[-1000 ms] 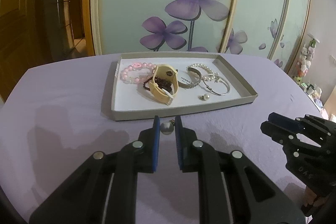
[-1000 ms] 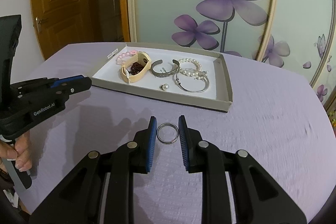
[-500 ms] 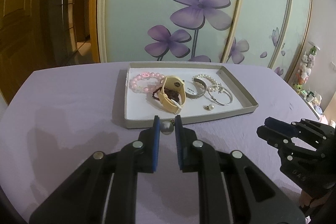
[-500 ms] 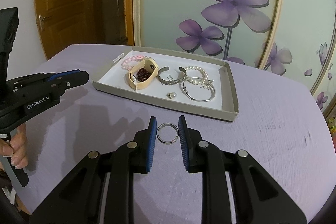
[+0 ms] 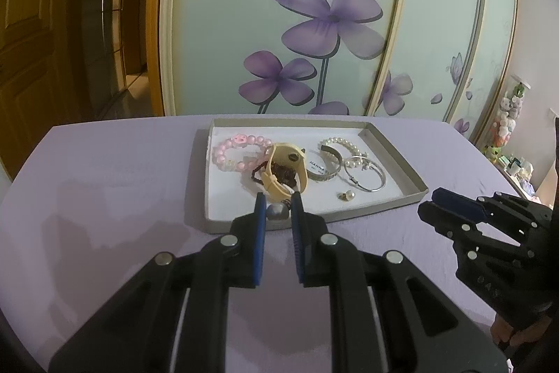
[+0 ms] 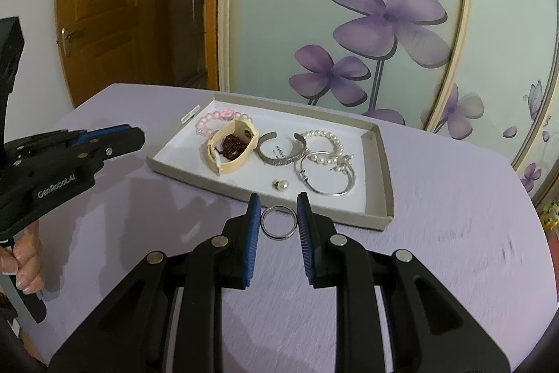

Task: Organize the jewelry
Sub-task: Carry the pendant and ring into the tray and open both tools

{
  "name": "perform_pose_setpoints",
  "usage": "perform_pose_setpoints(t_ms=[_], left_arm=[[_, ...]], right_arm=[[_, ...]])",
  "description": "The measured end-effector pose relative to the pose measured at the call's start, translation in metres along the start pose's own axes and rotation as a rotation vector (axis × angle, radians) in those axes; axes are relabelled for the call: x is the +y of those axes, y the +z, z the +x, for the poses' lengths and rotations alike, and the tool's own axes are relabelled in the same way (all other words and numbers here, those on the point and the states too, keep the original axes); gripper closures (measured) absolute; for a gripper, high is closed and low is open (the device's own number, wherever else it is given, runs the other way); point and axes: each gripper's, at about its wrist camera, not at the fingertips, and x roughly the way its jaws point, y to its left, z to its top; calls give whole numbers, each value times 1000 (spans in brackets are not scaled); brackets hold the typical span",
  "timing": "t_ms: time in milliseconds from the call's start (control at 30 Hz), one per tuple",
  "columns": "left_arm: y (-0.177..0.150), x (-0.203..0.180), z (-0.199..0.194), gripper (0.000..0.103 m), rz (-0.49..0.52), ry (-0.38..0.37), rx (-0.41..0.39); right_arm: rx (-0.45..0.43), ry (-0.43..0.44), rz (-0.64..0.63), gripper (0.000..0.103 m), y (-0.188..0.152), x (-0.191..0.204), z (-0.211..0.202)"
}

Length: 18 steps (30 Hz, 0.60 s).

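A shallow grey cardboard tray (image 5: 394,147) is set on the lilac-covered worktop (image 5: 104,184). In it, a pink beaded bracelet (image 5: 241,152) is placed far left, a cream strap watch (image 5: 284,172) beside it, a silver cuff (image 5: 326,163), white pearl bracelet (image 5: 344,144) and silver hoop bangle (image 5: 365,175) to the right, a small pearl earring (image 5: 346,195) nearer.

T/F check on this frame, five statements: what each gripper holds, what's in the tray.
1. The left gripper is shut on a grey pearl earring. True.
2. The right gripper is empty. False: it is shut on a silver ring.
3. The pink bead bracelet lies outside the tray. False: it lies inside.
4. The beige watch is in the tray. True.
5. The tablecloth is green. False: purple.
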Motion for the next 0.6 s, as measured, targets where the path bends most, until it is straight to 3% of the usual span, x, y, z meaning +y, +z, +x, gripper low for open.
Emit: perform_pose_setpoints(t_ms=[600], left_arm=[[25,2,31,89,-8,-20,-13]], right_arm=[[-40,-30,60,81,41,-28,49]])
